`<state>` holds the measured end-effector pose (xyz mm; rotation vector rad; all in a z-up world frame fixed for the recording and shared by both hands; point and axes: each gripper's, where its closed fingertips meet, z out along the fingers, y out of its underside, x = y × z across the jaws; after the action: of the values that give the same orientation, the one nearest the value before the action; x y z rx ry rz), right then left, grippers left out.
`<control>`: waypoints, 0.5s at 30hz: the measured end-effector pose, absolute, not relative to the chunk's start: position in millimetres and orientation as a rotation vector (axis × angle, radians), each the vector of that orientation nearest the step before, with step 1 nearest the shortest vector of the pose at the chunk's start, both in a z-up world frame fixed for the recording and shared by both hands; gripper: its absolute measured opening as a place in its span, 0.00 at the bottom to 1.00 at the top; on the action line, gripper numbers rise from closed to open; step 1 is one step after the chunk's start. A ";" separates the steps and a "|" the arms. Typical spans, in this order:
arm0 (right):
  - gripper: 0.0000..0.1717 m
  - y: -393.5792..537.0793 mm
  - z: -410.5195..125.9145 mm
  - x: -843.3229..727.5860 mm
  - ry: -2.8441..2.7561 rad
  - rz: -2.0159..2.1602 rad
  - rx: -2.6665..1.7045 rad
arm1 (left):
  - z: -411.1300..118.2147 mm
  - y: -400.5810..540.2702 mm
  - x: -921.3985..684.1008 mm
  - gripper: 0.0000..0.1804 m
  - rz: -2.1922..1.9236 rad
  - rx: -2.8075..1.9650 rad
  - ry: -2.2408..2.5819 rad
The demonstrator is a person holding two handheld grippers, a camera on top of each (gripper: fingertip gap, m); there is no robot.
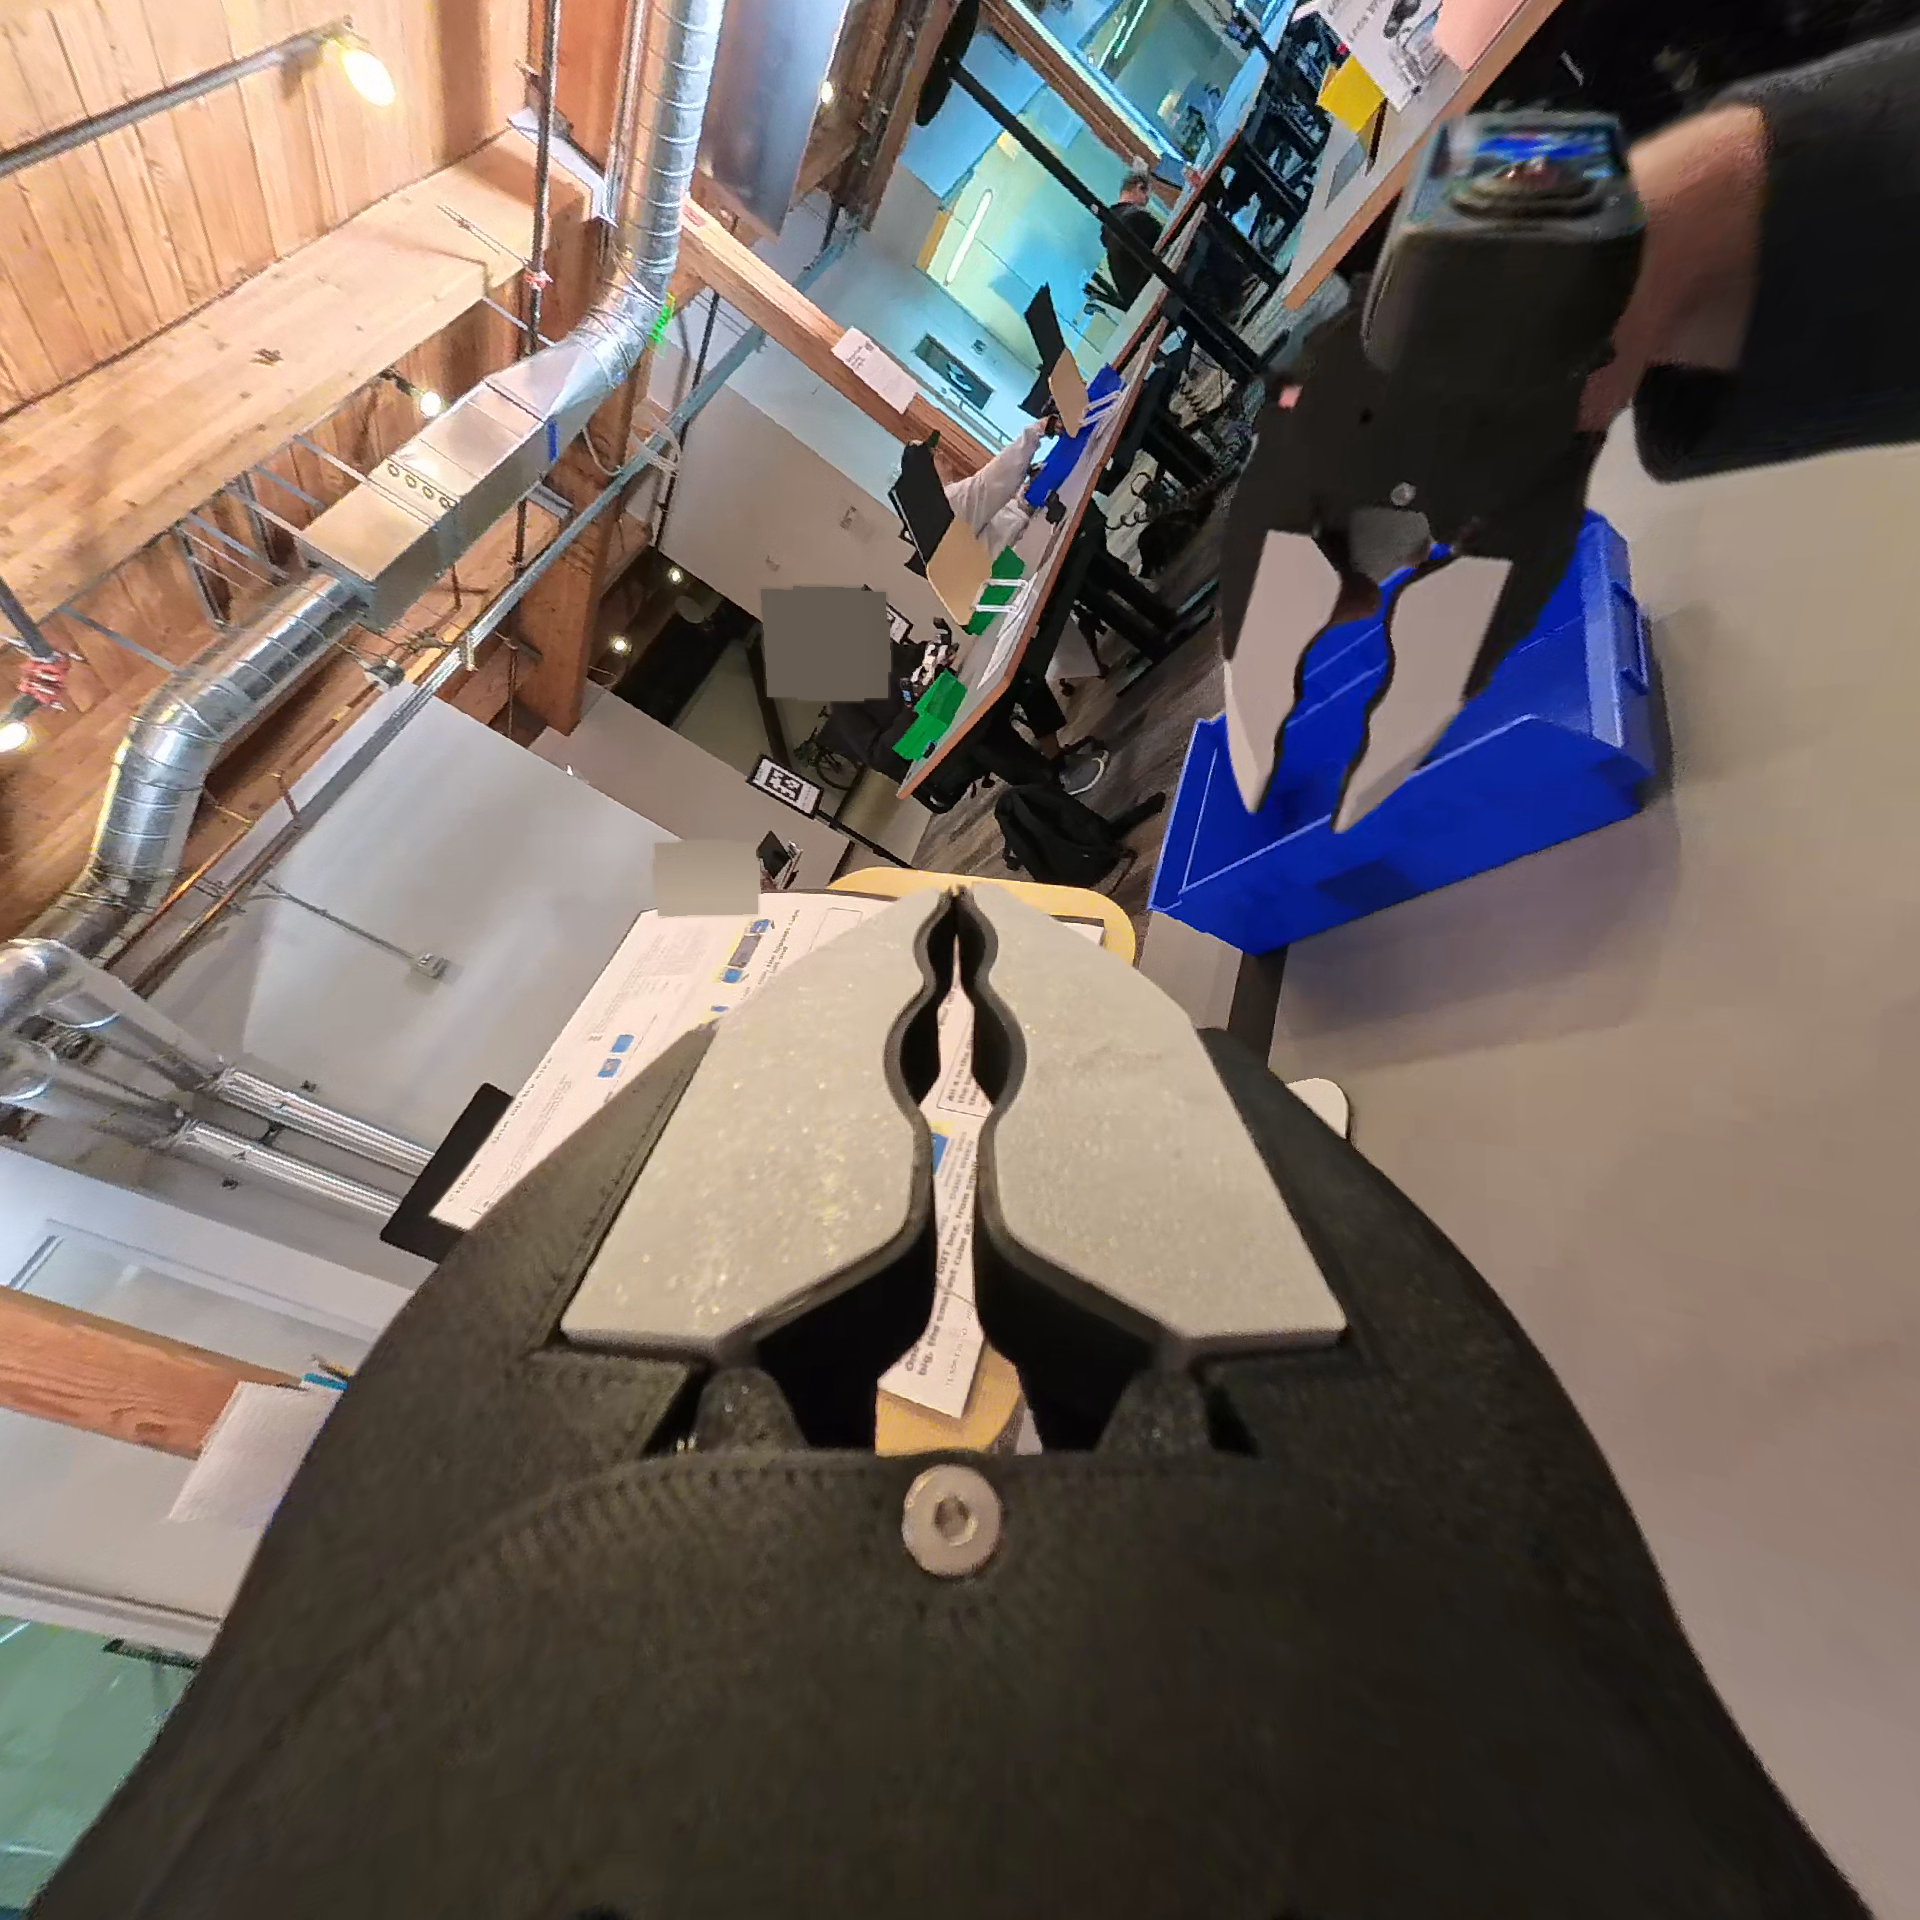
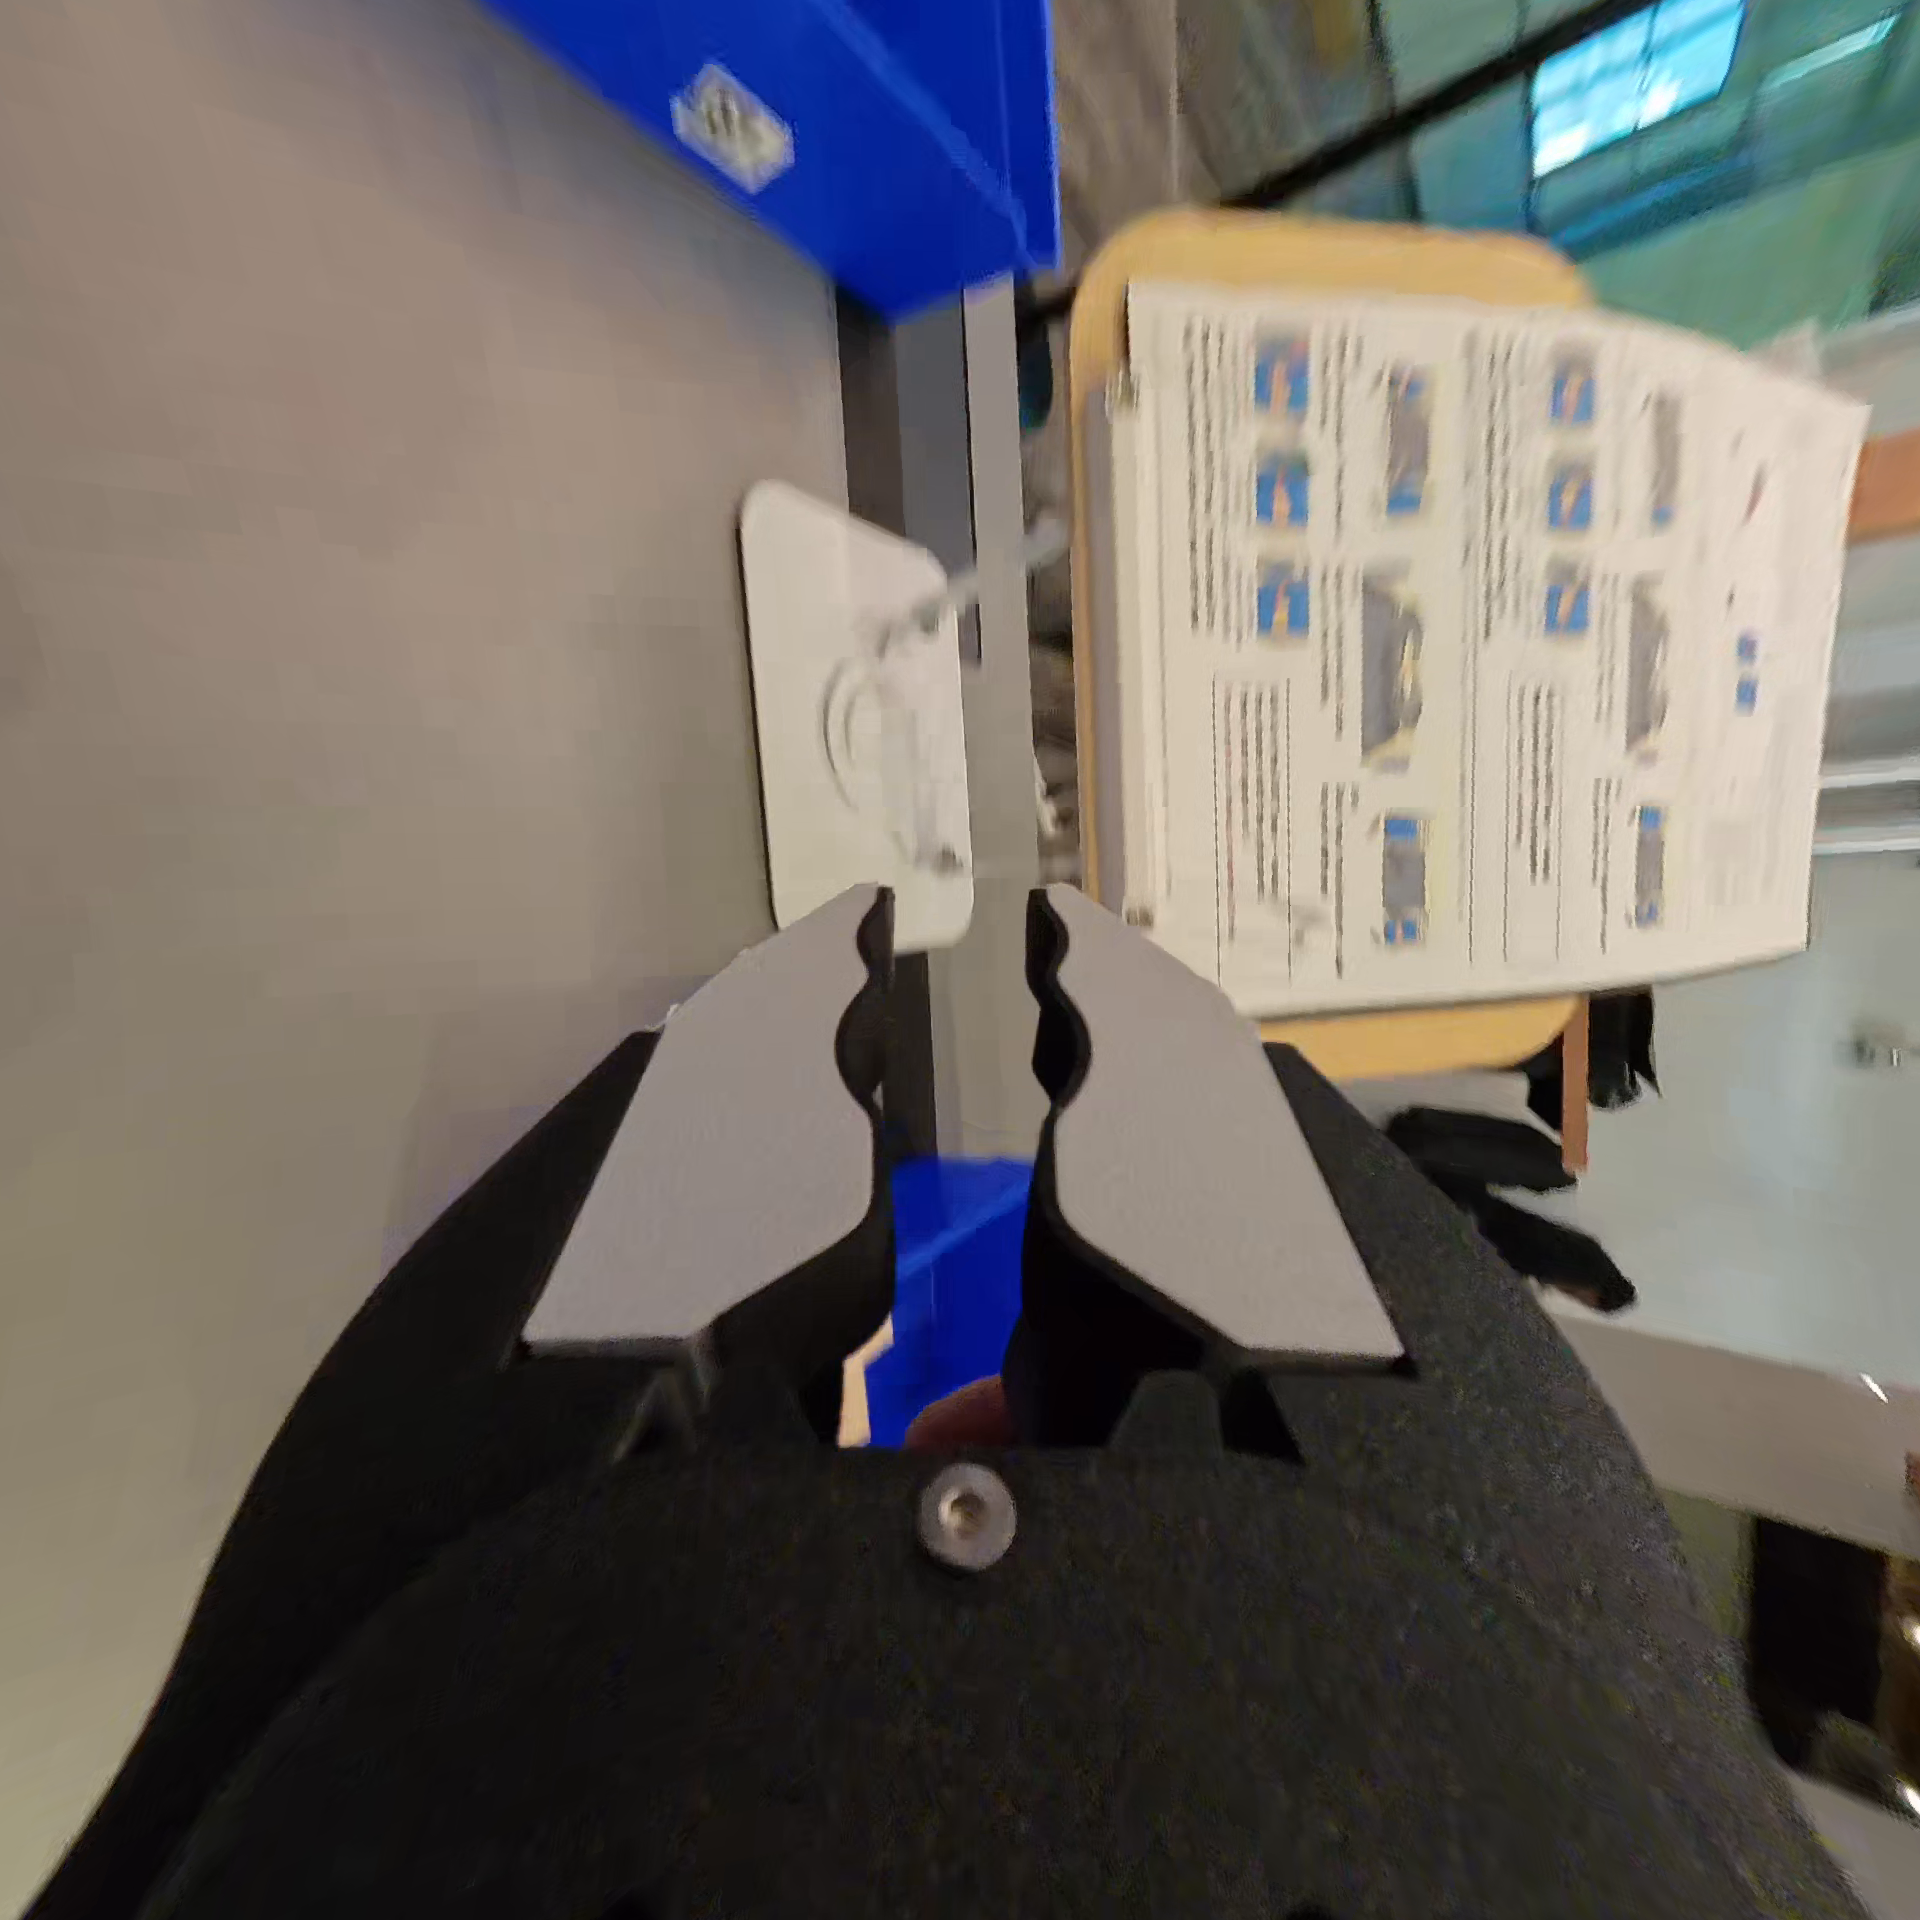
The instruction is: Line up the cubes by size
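Left gripper point(image 1: 956, 896): held in the air with its tips brought together and nothing clamped between them; printed sheets point(image 1: 665, 997) on a yellow tray point(image 1: 1112, 920) are seen beyond it.
Right gripper point(image 2: 958, 904): jaws parted by a clear gap, nothing held; in the left wrist view it point(image 1: 1304, 816) is seen raised over the bin by a hand point(image 1: 1694, 249).
Blue bin point(image 1: 1455, 821): set on the grey table point(image 1: 1558, 1247) near its edge; its inside is mostly hidden, so its contents cannot be told.
Yellow tray: placed beyond the table edge, with the printed sheets laid on it.
White card point(image 2: 862, 707): laid flat at the table edge.
Cubes: not seen in either view.
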<state>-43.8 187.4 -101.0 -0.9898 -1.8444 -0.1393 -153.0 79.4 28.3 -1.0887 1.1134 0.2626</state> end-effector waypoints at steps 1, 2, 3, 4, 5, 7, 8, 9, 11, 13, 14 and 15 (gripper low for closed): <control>0.14 177.4 -97.4 -55.4 -1.824 -0.080 -0.967 | 28.8 78.7 -152.6 0.00 0.263 -1.086 1.114; 0.14 168.5 -93.2 -65.9 -1.802 -0.022 -0.948 | 28.6 78.8 -152.3 0.00 0.264 -1.085 1.116; 0.14 160.6 -90.7 -74.2 -1.792 0.027 -0.935 | 28.0 79.9 -152.1 0.00 0.268 -1.088 1.118; 0.14 154.2 -88.5 -81.2 -1.785 0.060 -0.922 | 27.0 81.2 -151.9 0.00 0.269 -1.091 1.121; 0.14 149.4 -85.2 -87.8 -1.771 0.083 -0.907 | 25.9 82.6 -151.4 0.00 0.266 -1.094 1.123; 0.14 141.2 -77.9 -99.9 -1.732 0.130 -0.874 | 22.9 86.2 -151.1 0.00 0.268 -1.105 1.130; 0.14 138.6 -72.9 -105.2 -1.703 0.150 -0.856 | 21.5 88.4 -151.6 0.00 0.273 -1.113 1.131; 0.14 137.2 -66.6 -110.1 -1.663 0.167 -0.840 | 19.9 90.5 -151.6 0.00 0.275 -1.121 1.133; 0.14 133.5 -60.5 -116.9 -1.636 0.190 -0.806 | 16.4 93.6 -149.8 0.00 0.273 -1.130 1.144; 0.14 132.3 -56.9 -118.8 -1.614 0.185 -0.783 | 12.8 97.2 -147.7 0.00 0.277 -1.141 1.155; 0.13 130.7 -57.9 -118.7 -1.621 0.194 -0.777 | 10.5 99.1 -146.7 0.00 0.279 -1.148 1.163; 0.13 129.7 -59.5 -118.1 -1.631 0.203 -0.777 | 8.1 101.1 -146.5 0.00 0.284 -1.157 1.169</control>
<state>-118.1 129.7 -59.5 -0.7771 -1.6309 0.2027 -146.5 101.1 8.1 -1.1574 1.1688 0.2836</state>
